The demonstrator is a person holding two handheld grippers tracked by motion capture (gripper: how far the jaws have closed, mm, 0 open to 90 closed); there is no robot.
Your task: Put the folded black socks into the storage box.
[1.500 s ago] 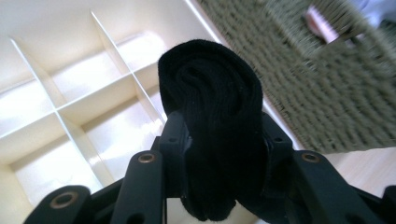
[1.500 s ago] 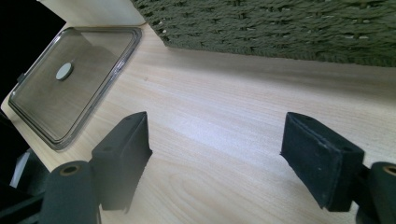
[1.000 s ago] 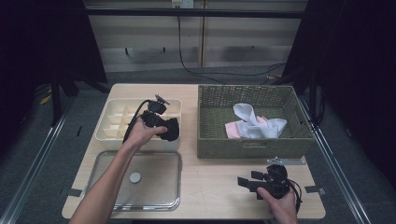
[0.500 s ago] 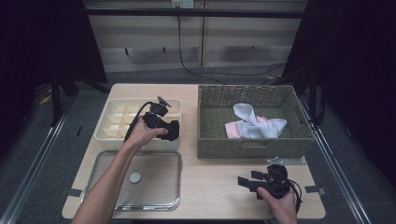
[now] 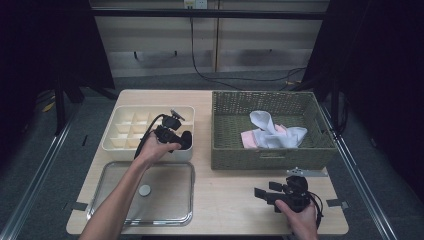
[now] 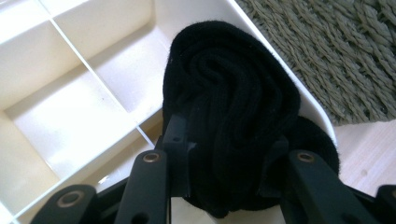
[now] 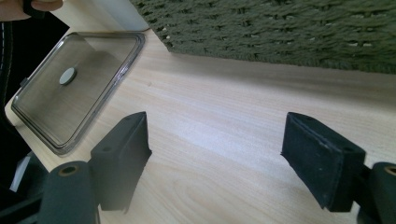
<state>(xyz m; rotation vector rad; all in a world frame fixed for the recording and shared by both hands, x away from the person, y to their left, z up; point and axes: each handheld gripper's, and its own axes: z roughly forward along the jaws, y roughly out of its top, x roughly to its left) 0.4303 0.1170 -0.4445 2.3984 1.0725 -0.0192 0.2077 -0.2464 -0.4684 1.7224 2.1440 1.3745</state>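
A rolled black sock (image 6: 233, 102) is clamped between the pads of my left gripper (image 6: 226, 149), which is shut on it. The sock (image 5: 185, 140) sits at the near right corner of a cream divided organiser box (image 5: 125, 131), bulging over the box's rim (image 6: 308, 100). The compartments (image 6: 70, 116) that show beside it are bare. My left gripper (image 5: 172, 134) is held from the near side by a hand. My right gripper (image 5: 265, 192) rests low at the table's near right, open, with bare wood between its pads (image 7: 126, 154).
A green wicker basket (image 5: 265, 156) stands right of the box and holds white and pink socks (image 5: 272, 132). Its woven wall (image 7: 280, 28) is just ahead of my right gripper. A clear lid (image 5: 160, 200) with a round knob (image 7: 68, 75) lies at the near left.
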